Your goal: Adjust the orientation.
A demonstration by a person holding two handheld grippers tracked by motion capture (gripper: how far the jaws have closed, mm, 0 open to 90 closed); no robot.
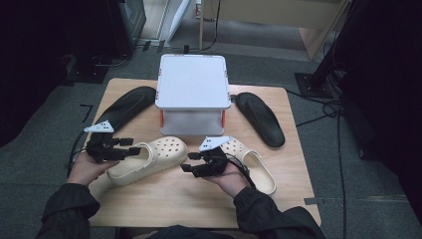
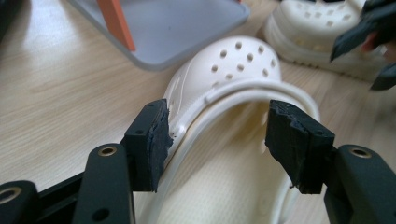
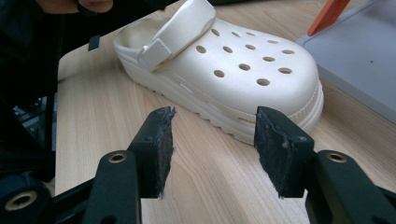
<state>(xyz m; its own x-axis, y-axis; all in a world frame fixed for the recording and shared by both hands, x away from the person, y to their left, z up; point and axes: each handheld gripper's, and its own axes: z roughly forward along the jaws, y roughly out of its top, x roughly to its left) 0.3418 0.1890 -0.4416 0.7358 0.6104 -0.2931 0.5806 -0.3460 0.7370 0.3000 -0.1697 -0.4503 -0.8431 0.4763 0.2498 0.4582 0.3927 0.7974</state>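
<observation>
Cream clog (image 1: 149, 159) lengthwise left-right, toe toward right, heel between wide-open left claw (image 1: 135, 149) jaws, ungripped

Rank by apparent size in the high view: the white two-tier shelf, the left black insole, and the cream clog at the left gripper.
1. White two-tier shelf, clearly largest.
2. Left black insole and cream clog: these look about alike in length, so I won't rank them.
</observation>
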